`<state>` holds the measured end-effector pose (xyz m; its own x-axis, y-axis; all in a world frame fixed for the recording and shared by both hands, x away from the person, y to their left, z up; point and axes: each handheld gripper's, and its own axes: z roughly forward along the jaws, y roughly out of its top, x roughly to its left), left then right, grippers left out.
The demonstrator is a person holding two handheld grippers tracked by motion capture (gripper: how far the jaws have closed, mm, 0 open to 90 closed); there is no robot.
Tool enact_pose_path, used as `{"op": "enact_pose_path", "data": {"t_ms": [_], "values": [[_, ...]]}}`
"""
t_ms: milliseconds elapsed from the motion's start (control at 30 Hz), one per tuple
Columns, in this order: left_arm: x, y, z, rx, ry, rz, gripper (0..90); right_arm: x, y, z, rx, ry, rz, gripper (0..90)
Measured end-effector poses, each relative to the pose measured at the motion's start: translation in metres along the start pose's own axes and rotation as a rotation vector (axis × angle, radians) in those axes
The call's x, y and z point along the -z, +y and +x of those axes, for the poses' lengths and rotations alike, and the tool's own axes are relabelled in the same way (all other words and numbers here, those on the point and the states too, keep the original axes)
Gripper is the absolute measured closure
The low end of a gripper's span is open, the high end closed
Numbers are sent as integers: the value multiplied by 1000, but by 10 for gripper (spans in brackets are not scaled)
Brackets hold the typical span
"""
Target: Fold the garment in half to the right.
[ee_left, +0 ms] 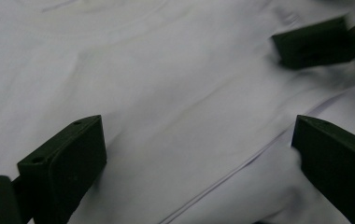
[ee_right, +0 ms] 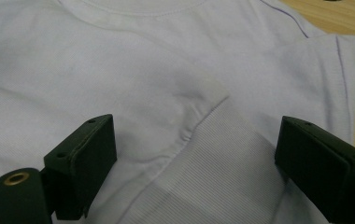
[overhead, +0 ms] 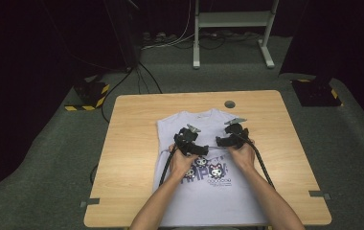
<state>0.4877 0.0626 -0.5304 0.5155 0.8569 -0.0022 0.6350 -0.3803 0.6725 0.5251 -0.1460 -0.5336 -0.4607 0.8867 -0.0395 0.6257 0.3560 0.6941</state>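
Here a pale lilac T-shirt [overhead: 209, 158] lies flat on the wooden desk [overhead: 132, 143], collar at the far end and a cartoon print near the person's hands. The left gripper [overhead: 193, 143] hovers low over the cloth with its fingers [ee_left: 66, 163] spread wide, nothing between them. Just to its right, the right gripper [overhead: 228, 139] also stands wide open above a folded ribbed sleeve cuff [ee_right: 222, 163], gripping nothing.
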Motion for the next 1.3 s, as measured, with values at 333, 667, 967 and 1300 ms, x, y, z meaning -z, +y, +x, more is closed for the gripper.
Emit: {"op": "enact_pose_path", "data": {"t_ms": [333,667,967,1300], "values": [[25,-30,30,87,10,-38,34,5,-6,-14,18,-12,4,95],[31,-18,13,33,4,-121,50,25,-15,8,32,59,-74,124],[22,-29,28,66,68,-41,48,22,-31,1,41,63,-38,98],[47,-35,27,81,22,-155,67,37,-33,3,38,80,-71,99]]}}
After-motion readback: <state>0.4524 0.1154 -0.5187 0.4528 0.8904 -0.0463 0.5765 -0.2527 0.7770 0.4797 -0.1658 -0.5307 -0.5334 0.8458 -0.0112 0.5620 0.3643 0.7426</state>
